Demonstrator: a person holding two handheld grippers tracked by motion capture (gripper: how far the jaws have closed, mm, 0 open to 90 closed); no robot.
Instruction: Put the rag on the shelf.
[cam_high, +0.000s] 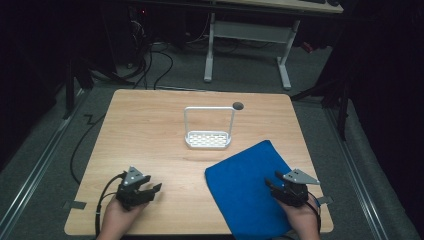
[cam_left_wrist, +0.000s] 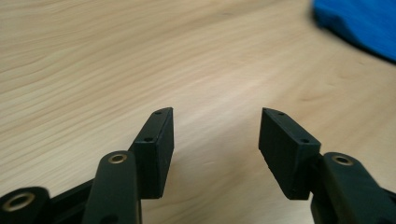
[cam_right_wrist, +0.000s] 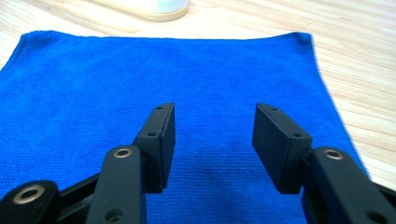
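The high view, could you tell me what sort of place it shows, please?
Probably a lab or recording workspace, not a home: a bare wooden table stands on grey carpet, cables trail over the floor behind it, and a white-legged desk stands beyond. On the table lie only a blue cloth and a white rack.

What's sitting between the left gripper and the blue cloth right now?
Nothing: in the high view, bare wooden table runs from the open left gripper to the blue cloth. The left gripper view shows bare wood too.
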